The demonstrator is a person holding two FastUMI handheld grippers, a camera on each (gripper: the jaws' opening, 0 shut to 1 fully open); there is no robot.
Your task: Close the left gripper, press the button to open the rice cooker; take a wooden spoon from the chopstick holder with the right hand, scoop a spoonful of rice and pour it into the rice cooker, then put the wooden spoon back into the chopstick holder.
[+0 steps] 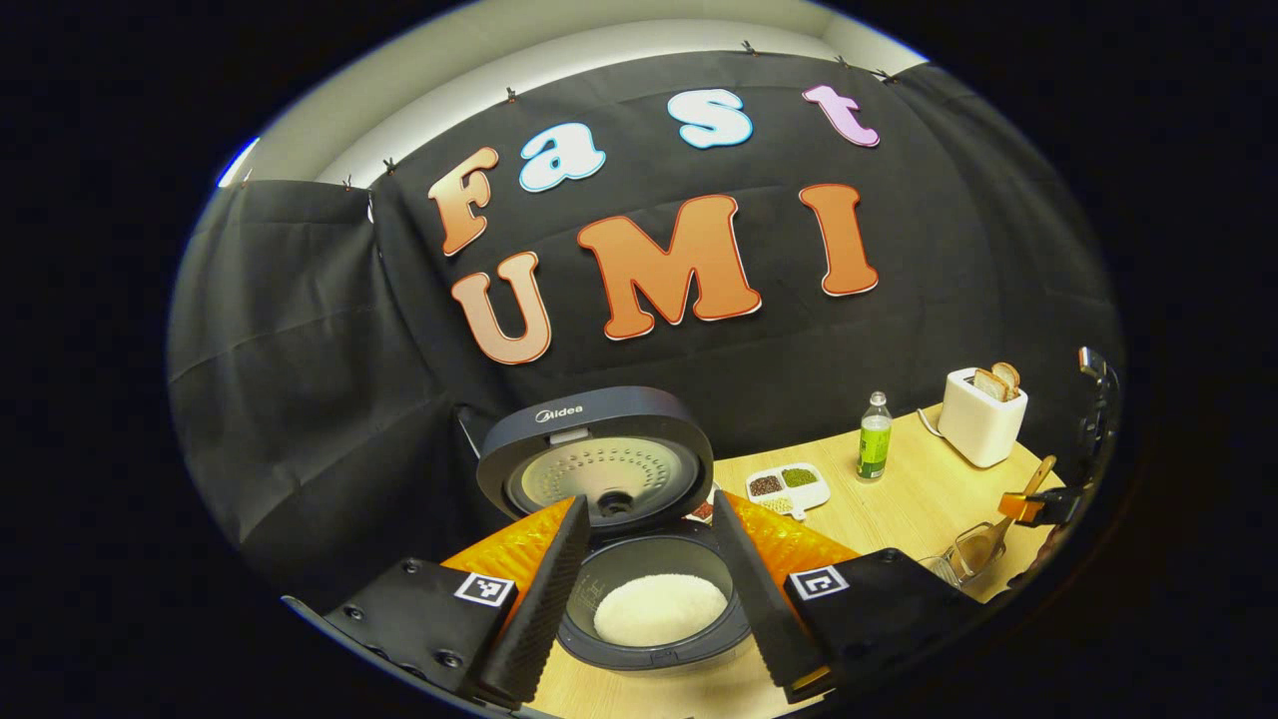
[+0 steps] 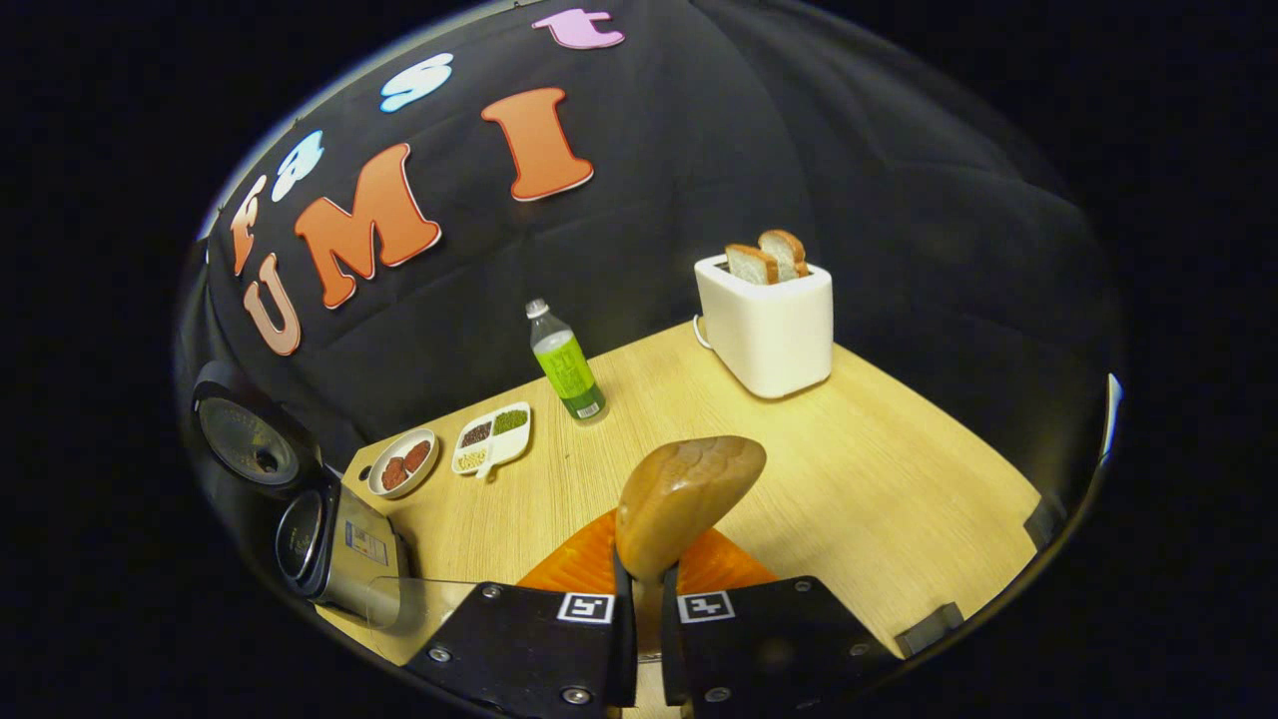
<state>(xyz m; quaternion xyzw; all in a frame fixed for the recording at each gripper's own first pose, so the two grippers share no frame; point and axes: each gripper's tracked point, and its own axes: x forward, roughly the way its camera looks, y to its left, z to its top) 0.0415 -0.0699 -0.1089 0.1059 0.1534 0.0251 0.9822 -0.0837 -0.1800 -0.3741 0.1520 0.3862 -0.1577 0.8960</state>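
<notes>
One wooden spoon (image 2: 689,499) is clamped by its handle between the closed fingers of the right gripper (image 2: 640,639), its bowl raised above the light wooden table (image 2: 879,479) at the centre of the right gripper view; whether rice lies in the bowl cannot be told, since its back is turned to the camera. From the left gripper view the same spoon (image 1: 1033,484) is seen at about 4 o'clock, held in the right gripper (image 1: 1038,507) just above a clear chopstick holder (image 1: 973,554). Directly ahead of the left gripper (image 1: 654,599), whose two fingers are spread wide apart with nothing between them, the rice cooker (image 1: 639,559) stands with its lid (image 1: 594,464) swung up and white rice (image 1: 661,609) lying in the inner pot. In the right gripper view the cooker (image 2: 329,539) is found at 9 o'clock, lid upright. Beyond it, toward 10 o'clock of that view, a small round dish (image 2: 401,463) and a divided dish of grains (image 2: 491,436) lie side by side, a green-labelled bottle (image 2: 565,364) stands near them, and a white toaster (image 2: 767,322) holding two bread slices is set at 1 o'clock. Nothing is placed on the open stretch of table between spoon and cooker.
</notes>
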